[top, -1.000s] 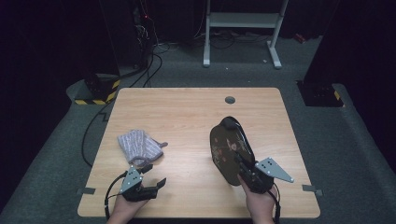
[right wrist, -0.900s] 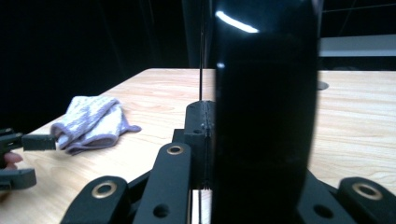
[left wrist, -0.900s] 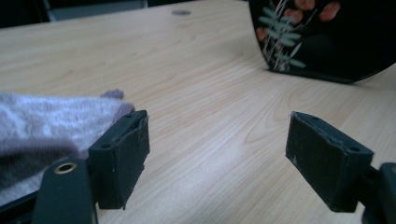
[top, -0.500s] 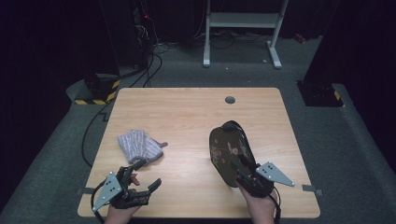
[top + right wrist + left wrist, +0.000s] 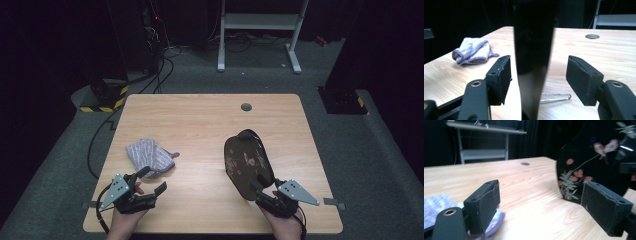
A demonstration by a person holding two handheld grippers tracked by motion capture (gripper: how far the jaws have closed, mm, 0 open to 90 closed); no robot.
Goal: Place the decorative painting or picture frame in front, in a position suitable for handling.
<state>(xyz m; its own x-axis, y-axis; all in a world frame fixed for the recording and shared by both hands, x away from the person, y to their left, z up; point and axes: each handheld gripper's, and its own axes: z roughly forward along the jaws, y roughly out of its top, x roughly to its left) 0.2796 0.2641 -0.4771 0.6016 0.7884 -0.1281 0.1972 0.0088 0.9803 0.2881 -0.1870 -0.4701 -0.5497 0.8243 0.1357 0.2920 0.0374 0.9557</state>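
Now my right tongs (image 5: 259,186) have just been opening around the upright plate (image 5: 248,162), pads clear; left tongs (image 5: 151,180) wide, cloth (image 5: 148,156) released on desk (image 5: 200,120).

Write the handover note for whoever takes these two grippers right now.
Left gripper: open, nothing between its pads, just beside the crumpled lilac-and-white cloth on the wooden table.
Right gripper: jaws have just been opening; the black lacquered oval plate with painted birds and flowers stands on edge between the pads, neither pad pressing it.
A thin wire stand lies under the plate's edge.
Done: plate appears set on its stand, cloth put down.
Left: check the plate stays up, then draw both grippers back.
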